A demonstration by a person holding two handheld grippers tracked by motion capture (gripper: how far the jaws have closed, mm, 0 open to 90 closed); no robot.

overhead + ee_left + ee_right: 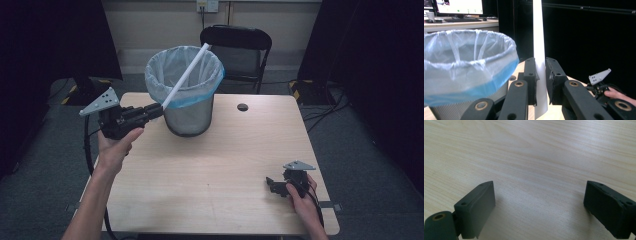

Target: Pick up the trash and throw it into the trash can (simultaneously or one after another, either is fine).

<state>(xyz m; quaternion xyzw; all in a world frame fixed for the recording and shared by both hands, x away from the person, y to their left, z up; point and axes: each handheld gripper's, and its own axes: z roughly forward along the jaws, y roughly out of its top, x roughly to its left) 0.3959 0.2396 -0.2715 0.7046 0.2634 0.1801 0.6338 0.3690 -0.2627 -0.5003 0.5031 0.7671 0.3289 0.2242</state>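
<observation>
A long white tube [184,76] slants up and to the right across the mouth of a mesh bin [187,117] lined with a pale blue bag [184,75]. My left gripper [156,109] is shut on the tube's lower end, held in the air just left of the bin. In the left gripper view the tube [538,45] rises between the two black jaws, with the bag's rim [469,55] close on the left. My right gripper [270,184] rests low on the table at the front right, open, with bare wood [534,170] between its jaws.
The wooden table [210,165] has a round cable hole [242,107] behind the bin's right side. A black folding chair [237,50] stands behind the table. The other hand and its gripper [600,82] appear far off in the left gripper view.
</observation>
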